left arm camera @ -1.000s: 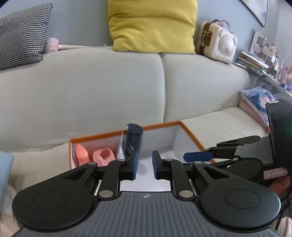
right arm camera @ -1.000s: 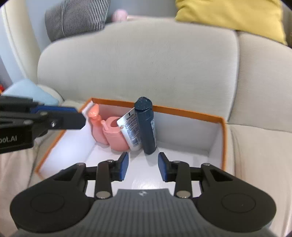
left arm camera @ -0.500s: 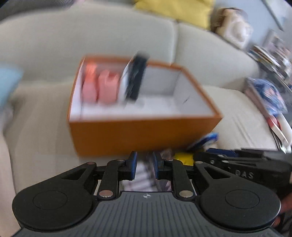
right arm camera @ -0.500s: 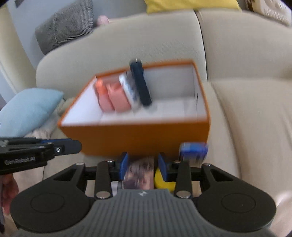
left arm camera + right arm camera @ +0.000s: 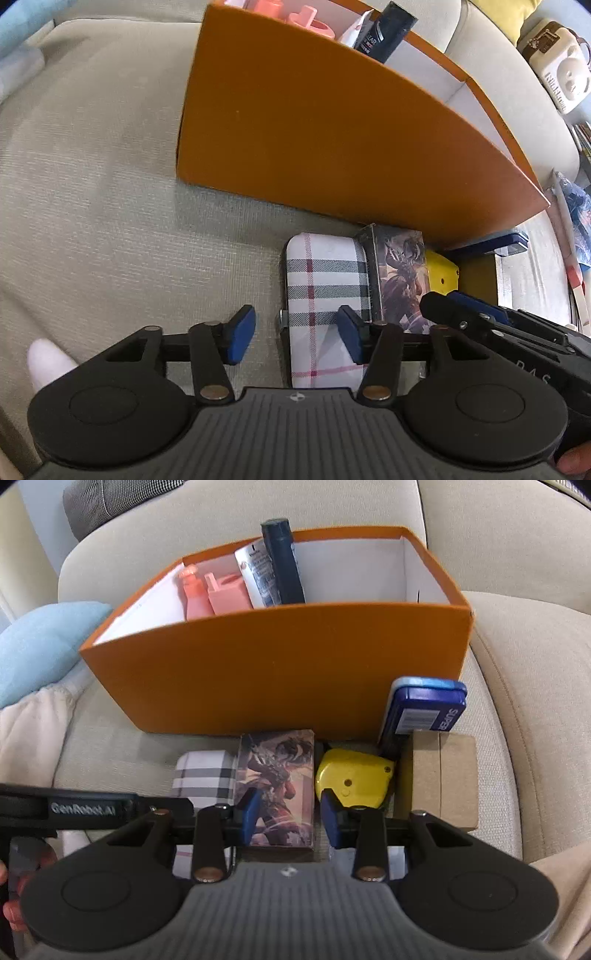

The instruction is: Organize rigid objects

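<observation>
The left hand-held gripper [image 5: 291,334] is opening over the plaid case [image 5: 325,291] on the sofa [image 5: 92,184], pinching nothing. The right hand-held gripper [image 5: 290,818] hangs part-spread above the card box [image 5: 280,775], before the orange box [image 5: 277,675]

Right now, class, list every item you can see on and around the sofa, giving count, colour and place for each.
Box: one, orange outside, white inside, on the sofa seat.
Pink bottles: two, in the box's left end.
White tube: one, in the box, beside the dark bottle.
Dark bottle: one, navy, upright in the box.
Plaid case: one, white with grey and red checks, in front of the box.
Picture box: one, printed artwork, right of the plaid case.
Yellow tape measure: one, right of the picture box.
Blue tin: one, leaning on the box.
Cardboard box: one, brown, far right.
Left gripper: fingers opening over the plaid case.
Right gripper: fingers apart over the picture box.
</observation>
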Available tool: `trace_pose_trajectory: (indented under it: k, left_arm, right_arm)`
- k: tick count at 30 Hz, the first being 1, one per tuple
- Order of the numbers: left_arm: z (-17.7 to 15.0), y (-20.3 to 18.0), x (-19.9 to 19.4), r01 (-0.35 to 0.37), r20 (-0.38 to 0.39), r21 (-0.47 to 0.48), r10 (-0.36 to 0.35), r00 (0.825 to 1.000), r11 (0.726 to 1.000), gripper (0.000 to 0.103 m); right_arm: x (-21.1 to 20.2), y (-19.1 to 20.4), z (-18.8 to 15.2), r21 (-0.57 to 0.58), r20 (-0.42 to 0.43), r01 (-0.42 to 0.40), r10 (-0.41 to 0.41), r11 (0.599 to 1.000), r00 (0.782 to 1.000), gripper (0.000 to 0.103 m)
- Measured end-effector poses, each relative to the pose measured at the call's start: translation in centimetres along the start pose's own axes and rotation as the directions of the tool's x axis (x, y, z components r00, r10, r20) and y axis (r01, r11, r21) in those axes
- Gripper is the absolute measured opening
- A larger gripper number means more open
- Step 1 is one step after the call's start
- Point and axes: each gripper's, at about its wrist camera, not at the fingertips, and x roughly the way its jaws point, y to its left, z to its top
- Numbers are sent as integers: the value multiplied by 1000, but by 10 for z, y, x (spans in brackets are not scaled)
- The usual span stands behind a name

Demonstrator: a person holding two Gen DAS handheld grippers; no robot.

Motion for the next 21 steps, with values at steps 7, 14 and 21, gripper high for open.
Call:
trace_pose_trajectory:
  k: [7, 14, 21]
  left_arm:
    - [-6, -2, 8, 12, 8, 32, -12, 1000, 999, 71]
    - [-7, -11, 4, 17, 25, 77, -19, 1000, 997, 51]
    - [-5, -15, -24, 41, 63, 85, -47, 997, 996, 22]
  right_arm:
    - [13, -4, -2, 16, -27, -28, 28, 999, 999, 37]
    - [17, -5, -4, 23, -39, -36, 37, 999, 999, 37]
    - [16, -8, -7, 42, -42, -45, 47, 998, 998, 37]
